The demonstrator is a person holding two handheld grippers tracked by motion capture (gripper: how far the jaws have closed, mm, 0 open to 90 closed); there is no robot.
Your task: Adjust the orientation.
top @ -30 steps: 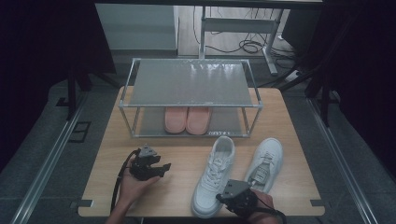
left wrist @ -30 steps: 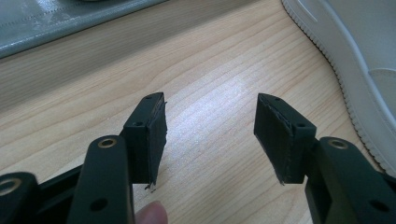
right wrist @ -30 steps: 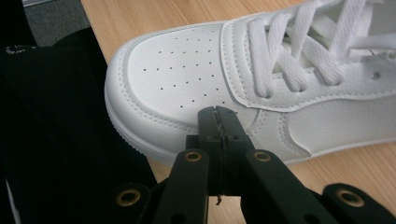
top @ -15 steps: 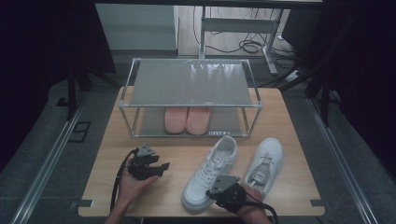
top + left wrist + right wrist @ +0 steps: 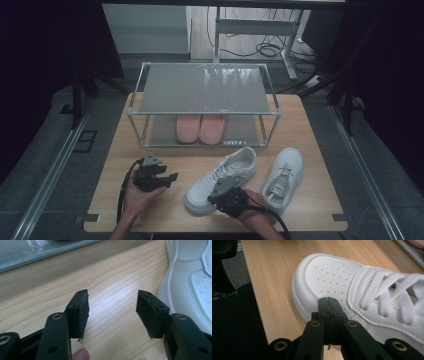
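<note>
Sneaker (image 5: pixel 221 181) in white leather lies angled on the wooden surface (image 5: pixel 320 210), in front of the shoe rack (image 5: pixel 202 95), its mate (image 5: pixel 283 174) just beside it. The right hand-held gripper (image 5: pixel 328 302) has its jaws pressed together with nothing between them, tips against the toe side. The left hand-held gripper (image 5: pixel 112 312) stands wide and empty nearby. Judging by looks, the shoe is light, its sole stiff and upper yielding, the smooth leather a bit slippery. Better holds seem the heel collar or tongue edge, thin enough to pinch.
</note>
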